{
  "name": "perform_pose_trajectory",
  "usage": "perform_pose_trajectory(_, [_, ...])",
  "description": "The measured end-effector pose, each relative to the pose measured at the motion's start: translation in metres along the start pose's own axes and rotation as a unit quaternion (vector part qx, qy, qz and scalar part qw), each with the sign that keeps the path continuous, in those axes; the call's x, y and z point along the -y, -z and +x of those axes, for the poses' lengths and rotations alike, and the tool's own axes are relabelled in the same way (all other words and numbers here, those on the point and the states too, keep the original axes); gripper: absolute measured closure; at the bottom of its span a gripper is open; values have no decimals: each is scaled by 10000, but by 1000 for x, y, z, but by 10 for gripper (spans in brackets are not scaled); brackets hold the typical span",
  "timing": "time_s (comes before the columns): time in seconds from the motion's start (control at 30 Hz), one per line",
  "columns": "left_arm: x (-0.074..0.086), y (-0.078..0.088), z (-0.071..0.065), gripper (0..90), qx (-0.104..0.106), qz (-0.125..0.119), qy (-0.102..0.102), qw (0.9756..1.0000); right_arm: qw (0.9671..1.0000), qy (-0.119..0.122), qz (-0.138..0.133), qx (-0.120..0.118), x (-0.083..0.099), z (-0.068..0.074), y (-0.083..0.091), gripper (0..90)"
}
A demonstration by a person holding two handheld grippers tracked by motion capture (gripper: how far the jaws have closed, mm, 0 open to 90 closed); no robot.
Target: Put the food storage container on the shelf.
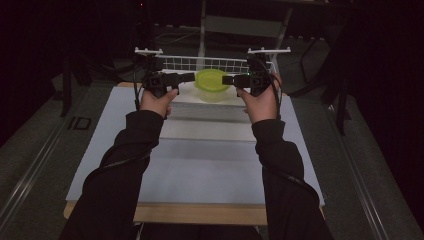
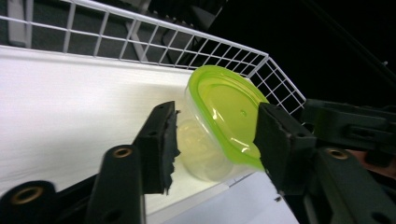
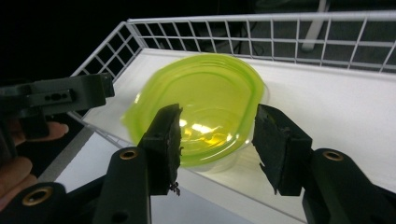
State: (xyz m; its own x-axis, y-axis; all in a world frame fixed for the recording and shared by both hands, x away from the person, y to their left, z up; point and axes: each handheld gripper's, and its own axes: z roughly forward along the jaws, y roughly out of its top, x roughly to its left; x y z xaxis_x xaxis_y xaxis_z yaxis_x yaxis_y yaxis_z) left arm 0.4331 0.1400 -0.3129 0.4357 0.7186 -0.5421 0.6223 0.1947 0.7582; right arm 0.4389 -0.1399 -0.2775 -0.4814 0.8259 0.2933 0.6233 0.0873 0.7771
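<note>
- Sitting on the white tray (image 1: 187, 100) at the far edge of the desk (image 1: 200, 165): clear container (image 2: 205, 158) with green lid (image 1: 211, 79), just inside the wire basket wall (image 1: 200, 63).
- Flanking it from both sides: left gripper (image 1: 189, 77) pointing inward from the container's left, right gripper (image 1: 227, 80) pointing inward from its right, both about equally near.
- Standing roughly half open on the left, pads (image 2: 169, 140) either side of the container without pressing it, nothing held.
- Standing roughly half open on the right too, pads (image 3: 170, 135) astride the lid rim, seemingly clear of it.
- Lying level and opposed, forearms parallel, hands raised above the tray's near edge.
- Judging by this: container set down, released, straight pull-back outward left as the coming move.
</note>
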Motion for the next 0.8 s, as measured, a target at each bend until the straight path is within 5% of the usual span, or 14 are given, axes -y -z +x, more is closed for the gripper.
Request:
perform_pose_trajectory(0.17, [13, 15, 1, 369, 335, -179, -265, 9989, 9996, 201, -137, -158, 11, 10, 10, 600])
perform_pose_trajectory(0.23, [27, 22, 4, 294, 621, -165, -563, 9963, 9991, 326, -180, -223, 19, 15, 11, 725])
perform_pose_trajectory(0.27, [27, 22, 4, 267, 621, -165, -563, 9963, 9991, 326, -180, -223, 19, 15, 11, 725])
perform_pose_trajectory(0.37, [56, 38, 3, 255, 697, -419, -977, 9919, 9985, 458, -11, -290, 40, 21, 3, 898])
perform_pose_trajectory(0.43, [63, 40, 3, 162, 730, -416, -1068, 9907, 9984, 467, 39, -311, 44, 21, 0, 899])
perform_pose_trajectory(0.5, [83, 44, 1, 136, 709, -343, -1367, 9875, 9985, 414, 140, -328, 55, 20, -13, 900])
perform_pose_trajectory(0.57, [101, 46, 0, 18, 685, -334, -1599, 9842, 9987, 352, 130, -337, 61, 18, -21, 900])
perform_pose_trajectory(0.67, [130, 50, 0, 18, 662, -334, -1878, 9794, 9988, 316, 129, -351, 65, 18, -28, 900])
perform_pose_trajectory(0.8, [160, 52, 1, 18, 503, -244, -2075, 9766, 9990, 308, 121, -300, 66, 18, -38, 899])
